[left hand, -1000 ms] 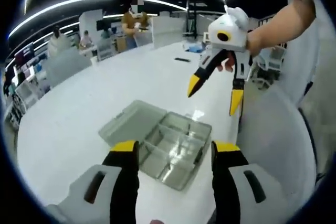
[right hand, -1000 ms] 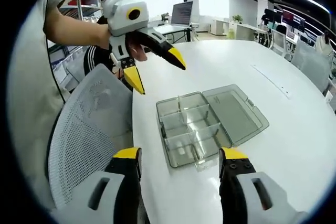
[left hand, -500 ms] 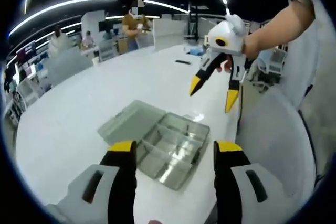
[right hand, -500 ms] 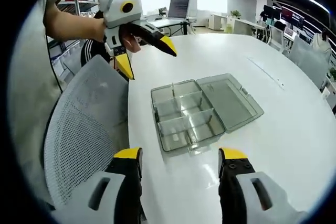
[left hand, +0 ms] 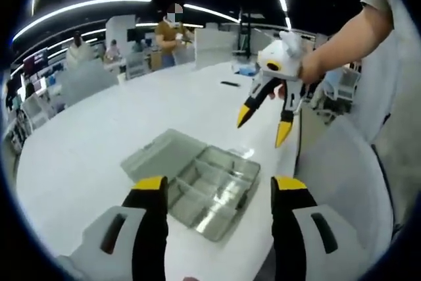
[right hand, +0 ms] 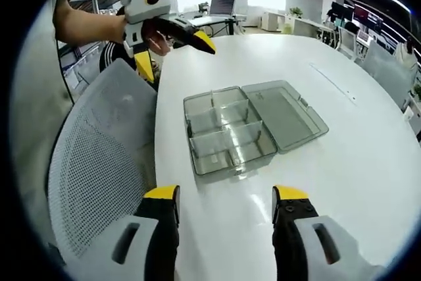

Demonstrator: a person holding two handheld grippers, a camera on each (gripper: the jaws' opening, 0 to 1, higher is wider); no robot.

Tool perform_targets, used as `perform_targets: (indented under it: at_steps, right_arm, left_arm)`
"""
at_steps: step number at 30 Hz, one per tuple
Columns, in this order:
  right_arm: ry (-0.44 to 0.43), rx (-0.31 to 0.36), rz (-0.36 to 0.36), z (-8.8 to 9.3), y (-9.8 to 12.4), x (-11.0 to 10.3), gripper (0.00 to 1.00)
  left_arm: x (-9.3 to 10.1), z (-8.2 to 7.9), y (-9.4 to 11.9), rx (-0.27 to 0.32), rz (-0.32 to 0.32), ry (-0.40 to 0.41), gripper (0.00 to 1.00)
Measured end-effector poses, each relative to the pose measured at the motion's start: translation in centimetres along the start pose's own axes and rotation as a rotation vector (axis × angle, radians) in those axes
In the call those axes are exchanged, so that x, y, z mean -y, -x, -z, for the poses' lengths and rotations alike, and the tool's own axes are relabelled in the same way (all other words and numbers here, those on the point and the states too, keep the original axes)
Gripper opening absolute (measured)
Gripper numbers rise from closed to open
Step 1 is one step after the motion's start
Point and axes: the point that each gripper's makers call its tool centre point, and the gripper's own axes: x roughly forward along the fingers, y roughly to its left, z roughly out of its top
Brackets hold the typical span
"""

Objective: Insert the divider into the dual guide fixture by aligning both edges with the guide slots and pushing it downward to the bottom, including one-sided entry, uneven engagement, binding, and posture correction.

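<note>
Both tools are held in the air above the white tabletop (right hand: 368,162), jaws spread, gripping nothing. Left tool (left hand: 217,185) hangs over the clear plastic box (left hand: 197,185); right tool (right hand: 227,195) hangs over the bare tabletop just short of the box's near edge.

The box lies open near the tabletop edge, with its hinged lid (right hand: 284,115) folded flat beside the tray. Clear dividers (right hand: 227,133) already stand in the tray, splitting it into compartments. Whether a loose divider waits to be picked up cannot be told; the clear plastic blends with the tray.

Risks, as judged:
- A divider entering one slot first would tilt and bind; pushing harder could flex or crack the thin plastic.
- The light box sits close to the tabletop edge, so an off-centre push could slide it toward the mesh chair (right hand: 99,162).
- Clear walls and glare make the slots hard to find.

Surroundings: a small dark object (left hand: 229,83) lies well apart on the tabletop. People and desks are in the far background. Nothing stands between the tools and the box.
</note>
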Motion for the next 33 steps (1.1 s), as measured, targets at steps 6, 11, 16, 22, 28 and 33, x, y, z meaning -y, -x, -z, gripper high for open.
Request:
perform_targets:
  at_steps: [6,11,16,22,28,33]
  right_arm:
    - [0.013,-0.030,-0.001,1.0,-0.4,0.7,0.51]
    - [0.004,-0.047,-0.002,1.7,-0.8,1.5,0.50]
    - [0.016,-0.070,-0.009,2.4,-1.1,1.9,0.49]
    - [0.040,-0.091,-0.021,2.8,-1.5,2.0,0.45]
    - [0.053,-0.113,-0.031,3.2,-1.9,2.3,0.45]
    - [0.068,-0.129,-0.035,3.4,-2.2,2.5,0.43]
  left_arm:
    - [0.1,-0.3,-0.1,0.011,0.001,0.008,0.64]
    - [0.1,-0.4,-0.1,0.024,0.002,0.021,0.65]
    - [0.4,-0.3,-0.2,0.020,0.005,0.019,0.66]
    - [0.2,-0.2,0.0,0.019,0.000,0.023,0.66]
    - [0.0,-0.2,0.0,0.026,-0.014,0.023,0.69]
    - [0.1,0.1,0.0,0.021,-0.008,0.030,0.69]
